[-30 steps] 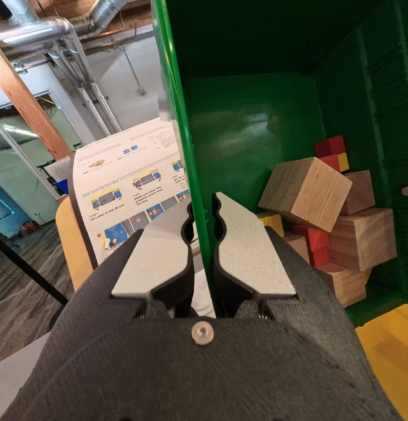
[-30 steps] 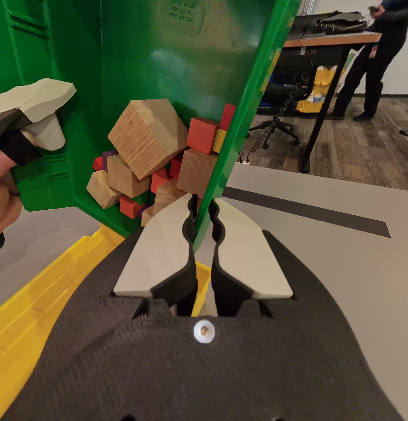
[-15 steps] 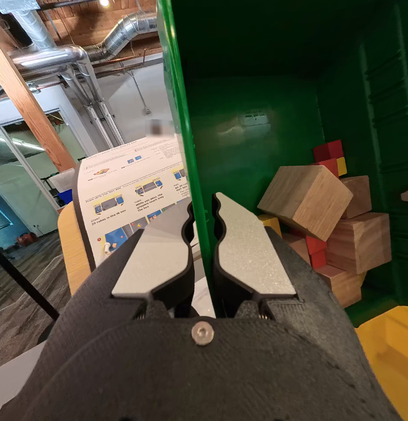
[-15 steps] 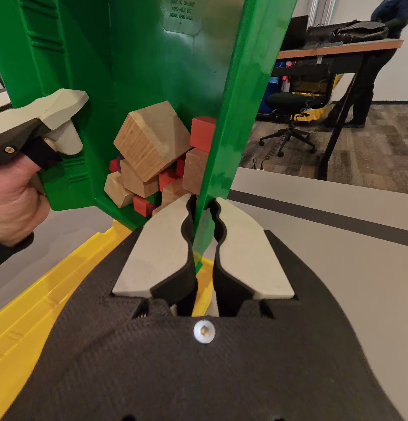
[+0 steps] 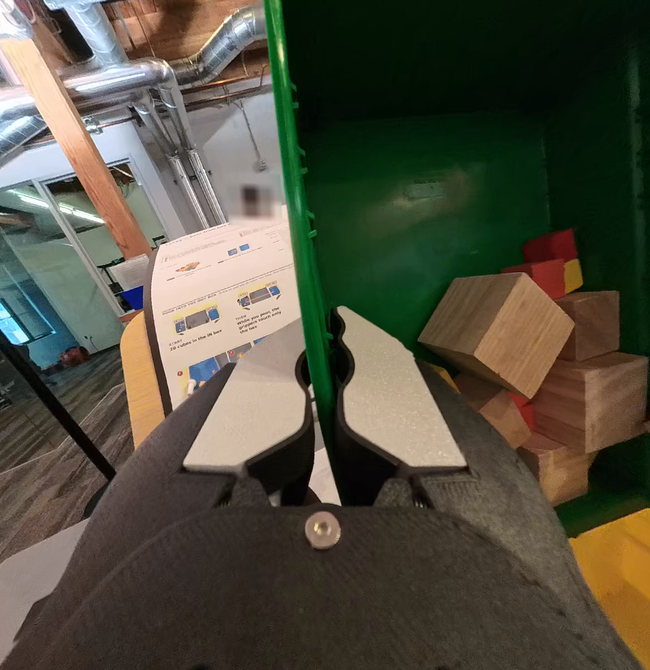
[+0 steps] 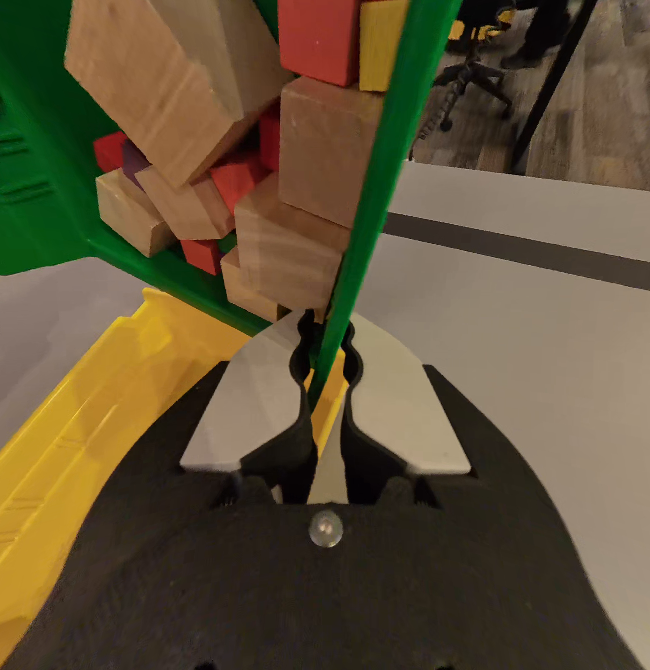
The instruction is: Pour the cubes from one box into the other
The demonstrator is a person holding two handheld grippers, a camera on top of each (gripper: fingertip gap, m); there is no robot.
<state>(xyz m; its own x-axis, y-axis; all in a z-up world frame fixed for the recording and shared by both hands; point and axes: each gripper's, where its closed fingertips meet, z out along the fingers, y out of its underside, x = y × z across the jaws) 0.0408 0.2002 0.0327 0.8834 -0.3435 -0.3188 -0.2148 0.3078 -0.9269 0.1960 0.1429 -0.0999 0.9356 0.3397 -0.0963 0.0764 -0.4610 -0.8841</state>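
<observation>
Open-plan workshop kind of space, with silver ducts (image 5: 142, 78) and a slanted wooden beam (image 5: 73, 145) overhead in the left wrist view, and a grey table (image 6: 515, 344) with a dark stripe (image 6: 534, 246) across it in the right wrist view. The green box (image 5: 425, 217) is tipped up on its side over the yellow box (image 6: 80, 417), and only one corner of the yellow one shows in either view, so I can't tell what's inside it. The left gripper (image 5: 320, 348) is clamped on one green wall edge, the right gripper (image 6: 325, 340) is clenched on the opposite wall (image 6: 385, 163), and both have a finger on each side of the plastic. The cubes (image 6: 291, 246) are piled in the low corner of the green box against the right-hand wall: big plain wooden ones, small red (image 6: 316, 40) and yellow (image 6: 378, 43) ones, and a bit of purple (image 6: 133, 163) mostly buried. The lowest wooden block sits right at the box's lip just above the right fingertips, and the top of the pile is cut off by the frame. Behind the left gripper stands a printed instruction sheet (image 5: 214, 290) with pictures and writing, half hidden by the green wall. Lots of bare table to the right, with an office chair base (image 6: 472, 72) on the floor beyond it, blurry.
</observation>
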